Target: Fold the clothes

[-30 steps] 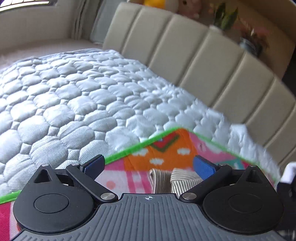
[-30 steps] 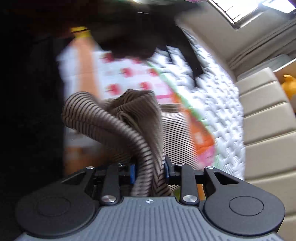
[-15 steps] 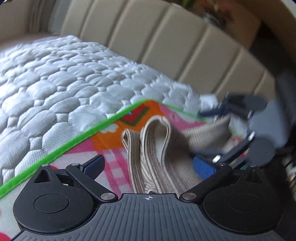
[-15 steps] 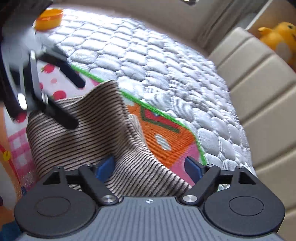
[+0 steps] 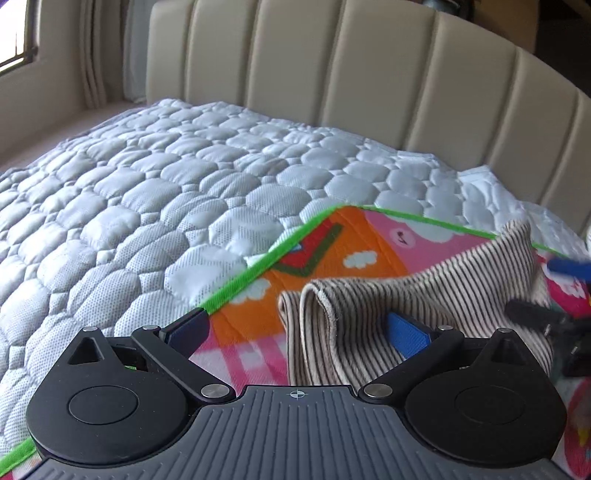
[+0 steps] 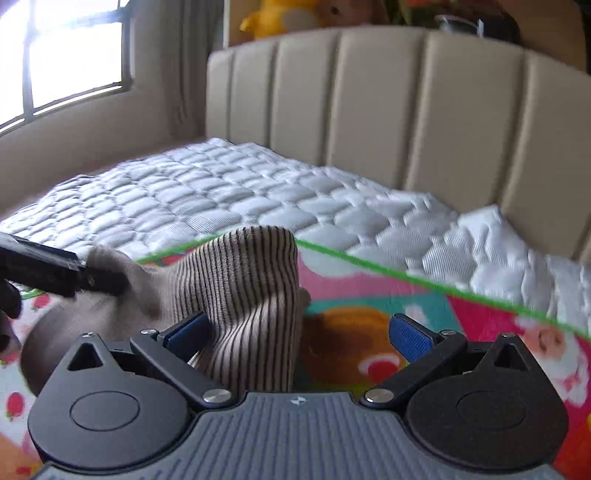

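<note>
A beige garment with thin dark stripes (image 5: 373,310) lies bunched on a colourful play mat (image 5: 332,254). My left gripper (image 5: 297,329) is open; the garment's folded edge sits between its blue fingertips without being pinched. In the right wrist view the same garment (image 6: 251,288) rises in a hump between the spread fingers of my open right gripper (image 6: 299,332). The left gripper (image 6: 55,273) shows blurred at that view's left edge, against the cloth. The right gripper (image 5: 554,295) shows blurred at the left wrist view's right edge.
The mat with its green border lies on a white quilted mattress (image 5: 147,206) that stretches left and ahead. A beige padded headboard (image 5: 369,92) stands behind. A window (image 6: 66,59) is at the far left, and soft toys (image 6: 280,18) sit above the headboard.
My right gripper was shut on the striped garment a second ago and has since opened. Both grippers have swung to face the headboard. The garment has come down onto the mat.
</note>
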The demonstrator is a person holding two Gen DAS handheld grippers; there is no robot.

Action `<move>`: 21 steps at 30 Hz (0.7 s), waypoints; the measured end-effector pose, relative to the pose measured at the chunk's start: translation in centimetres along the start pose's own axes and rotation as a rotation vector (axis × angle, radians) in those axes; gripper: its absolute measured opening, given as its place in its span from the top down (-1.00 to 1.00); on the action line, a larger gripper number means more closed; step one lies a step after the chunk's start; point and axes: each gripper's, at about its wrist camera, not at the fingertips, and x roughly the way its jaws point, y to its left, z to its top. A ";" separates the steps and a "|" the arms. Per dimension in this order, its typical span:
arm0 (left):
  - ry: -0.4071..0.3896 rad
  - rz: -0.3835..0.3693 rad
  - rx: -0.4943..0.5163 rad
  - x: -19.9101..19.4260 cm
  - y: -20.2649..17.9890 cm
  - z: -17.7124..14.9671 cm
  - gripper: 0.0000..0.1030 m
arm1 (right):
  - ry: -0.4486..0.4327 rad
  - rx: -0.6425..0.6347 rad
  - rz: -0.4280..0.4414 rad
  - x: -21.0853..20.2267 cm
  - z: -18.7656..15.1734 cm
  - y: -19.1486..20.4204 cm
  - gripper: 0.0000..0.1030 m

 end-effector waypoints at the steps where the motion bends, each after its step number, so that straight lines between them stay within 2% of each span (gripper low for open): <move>1: 0.001 0.005 -0.004 0.3 -0.1 0.0 -1.00 | -0.003 -0.009 -0.003 0.5 -0.4 0.0 -1.00; 6: -0.004 -0.019 -0.011 1.1 0.8 -1.1 -1.00 | 0.023 0.035 0.022 1.1 -1.2 -0.6 -1.00; 10: 0.026 -0.085 -0.108 1.6 2.6 -1.5 -1.00 | 0.034 0.115 0.051 1.4 -1.8 -1.4 -1.00; 16: 0.018 -0.092 -0.070 1.4 2.5 -1.6 -1.00 | 0.007 0.148 0.062 1.3 -2.6 -1.6 -1.00; 21: 0.027 -0.107 -0.088 1.6 3.0 -1.6 -1.00 | 0.002 0.180 0.076 1.5 -2.7 -1.8 -1.00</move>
